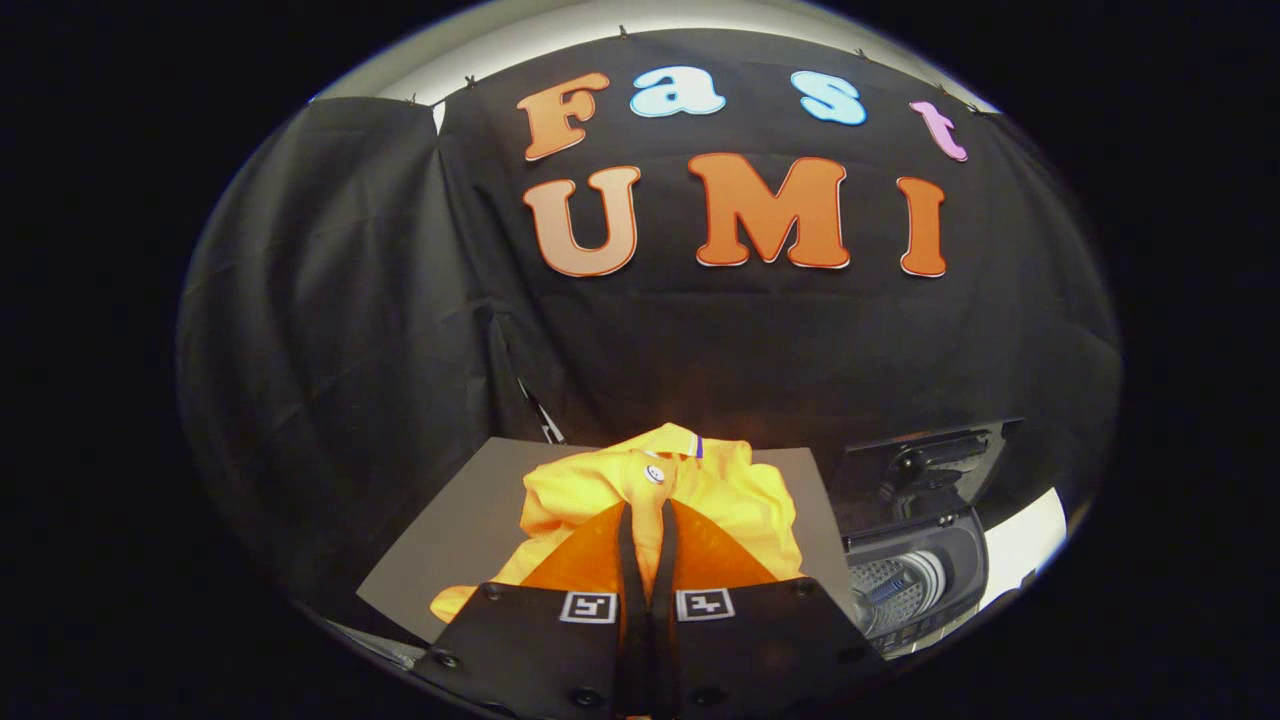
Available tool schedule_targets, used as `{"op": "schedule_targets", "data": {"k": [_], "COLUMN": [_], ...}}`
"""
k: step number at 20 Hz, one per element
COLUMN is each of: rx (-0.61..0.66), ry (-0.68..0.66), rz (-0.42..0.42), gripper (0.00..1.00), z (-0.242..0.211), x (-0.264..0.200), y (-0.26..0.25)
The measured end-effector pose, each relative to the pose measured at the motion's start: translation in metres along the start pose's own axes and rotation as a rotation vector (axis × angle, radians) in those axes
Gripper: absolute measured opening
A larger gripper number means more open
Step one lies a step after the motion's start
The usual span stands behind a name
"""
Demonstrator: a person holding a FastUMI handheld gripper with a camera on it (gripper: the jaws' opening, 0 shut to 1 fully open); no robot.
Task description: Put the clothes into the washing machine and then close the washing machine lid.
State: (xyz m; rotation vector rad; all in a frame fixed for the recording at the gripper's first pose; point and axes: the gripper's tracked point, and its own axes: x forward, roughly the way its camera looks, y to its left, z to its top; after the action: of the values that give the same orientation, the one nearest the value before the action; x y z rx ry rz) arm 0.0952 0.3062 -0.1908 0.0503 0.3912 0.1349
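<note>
Soft, creased yellow cloth is seen in the garment (690,490), which is pinched between the nearly closed fingers of the gripper (648,520). A matt grey board (450,530) lies under it. Just right of the fingers, glossy dark plastic is shown by the washing machine's (915,575) raised lid (925,465), with a ribbed metallic drum (890,585) below.

garment (700,495): showing bright yellow, w/ a small white round badge & a purple-blue tab at the collar
board (470,520): lying plain grey under it
washer (915,575): glowing dark grey/black, drum silvery w/ a blue bit inside
lid (925,465): standing glossy black
gripper (647,520): closing on yellow cloth, black-&-white square markers showing
</note>
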Motion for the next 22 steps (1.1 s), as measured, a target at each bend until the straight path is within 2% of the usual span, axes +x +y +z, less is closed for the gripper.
{"op": "schedule_targets", "data": {"k": [12,17,22], "rx": [0.081,0.109,0.121], "ry": [-0.132,-0.141,-0.129], "rz": [-0.107,-0.156,-0.195], "gripper": [0.08,0.08,0.08], "z": [0.072,0.082,0.067], "x": [-0.060,-0.066,-0.059], "y": [-0.156,-0.250,-0.320]}}
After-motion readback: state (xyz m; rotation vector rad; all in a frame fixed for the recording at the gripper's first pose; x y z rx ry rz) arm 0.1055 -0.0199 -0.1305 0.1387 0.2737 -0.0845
